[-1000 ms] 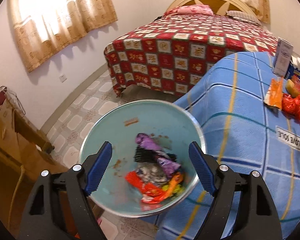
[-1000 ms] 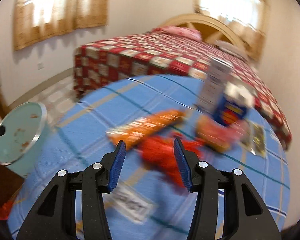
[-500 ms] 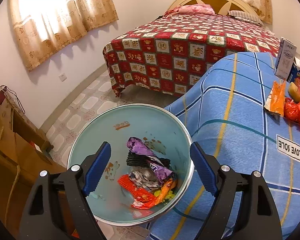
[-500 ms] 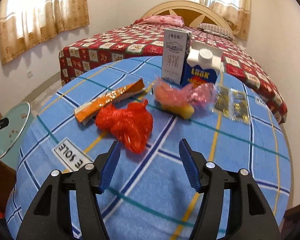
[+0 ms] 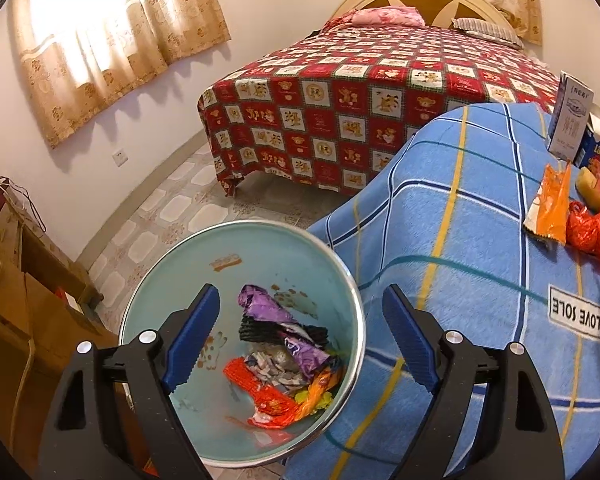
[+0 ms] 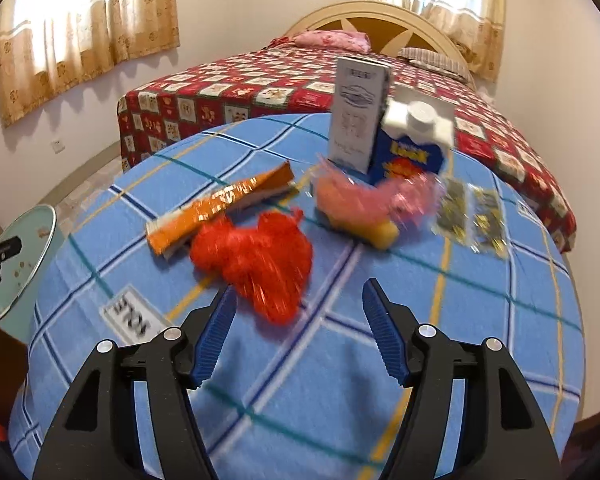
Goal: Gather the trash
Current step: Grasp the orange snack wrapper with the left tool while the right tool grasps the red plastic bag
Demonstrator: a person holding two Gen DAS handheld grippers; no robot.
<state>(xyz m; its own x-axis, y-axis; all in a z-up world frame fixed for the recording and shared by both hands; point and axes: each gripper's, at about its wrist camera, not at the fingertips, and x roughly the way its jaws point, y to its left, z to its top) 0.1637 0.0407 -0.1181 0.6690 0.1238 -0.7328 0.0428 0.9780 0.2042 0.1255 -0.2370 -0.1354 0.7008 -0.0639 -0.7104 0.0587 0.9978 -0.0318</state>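
A tall white paper carton (image 6: 358, 116) and a blue juice carton (image 6: 410, 152) are standing behind the crumpled red plastic bag (image 6: 256, 258), which is lying just ahead of the right gripper (image 6: 296, 330); its empty jaws are opening. The left gripper (image 5: 300, 340) is hanging wide and empty over the round pale-green trash bin (image 5: 180, 280).

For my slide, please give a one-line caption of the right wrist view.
Right tool, empty and opening, faces a crumpled red bag and other trash on the blue checked tablecloth.

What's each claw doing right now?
Left claw: open, empty, over the bin.
Right claw: opening, empty, facing the red bag.
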